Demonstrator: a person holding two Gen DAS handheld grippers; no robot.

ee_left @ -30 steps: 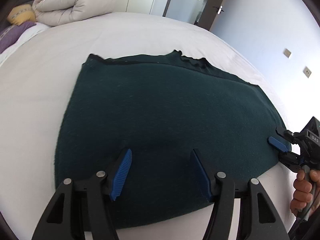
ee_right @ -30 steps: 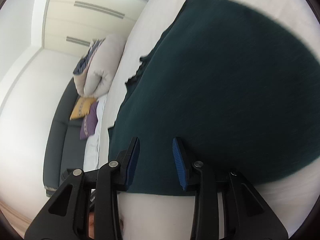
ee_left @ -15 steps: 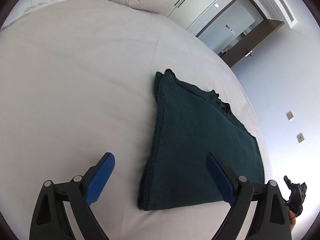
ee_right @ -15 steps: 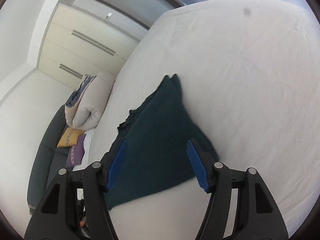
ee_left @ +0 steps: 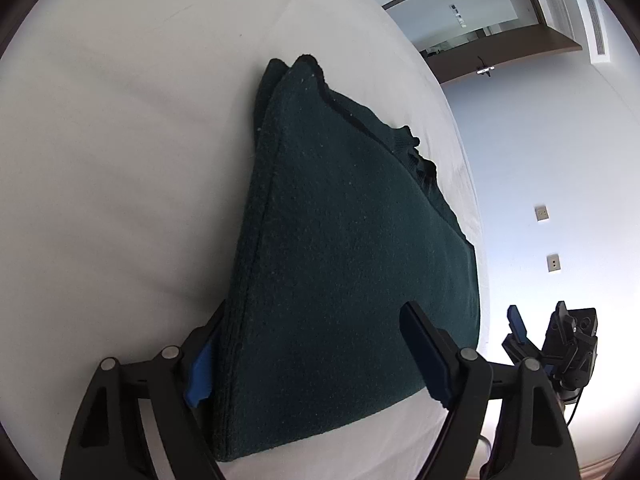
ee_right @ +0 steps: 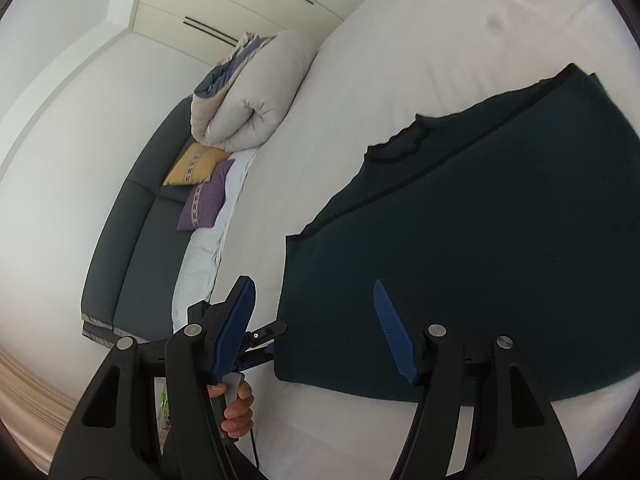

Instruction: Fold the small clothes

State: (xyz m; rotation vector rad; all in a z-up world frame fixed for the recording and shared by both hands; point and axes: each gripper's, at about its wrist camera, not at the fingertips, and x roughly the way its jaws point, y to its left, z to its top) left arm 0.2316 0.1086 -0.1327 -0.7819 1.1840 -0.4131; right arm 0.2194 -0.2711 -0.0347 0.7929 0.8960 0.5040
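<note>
Bare white bed (ee_right: pixel 340 128) is left open beyond and beside the folded dark green garment (ee_right: pixel 480 232). One bed end is blocked by a rolled duvet (ee_right: pixel 256 96) and cushions (ee_right: pixel 200 184).

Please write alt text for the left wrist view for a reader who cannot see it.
A folded dark green garment lies on a white bed, its near edge between the left gripper, whose jaws are closing. The right gripper shows at lower right, with a doorway beyond.
</note>
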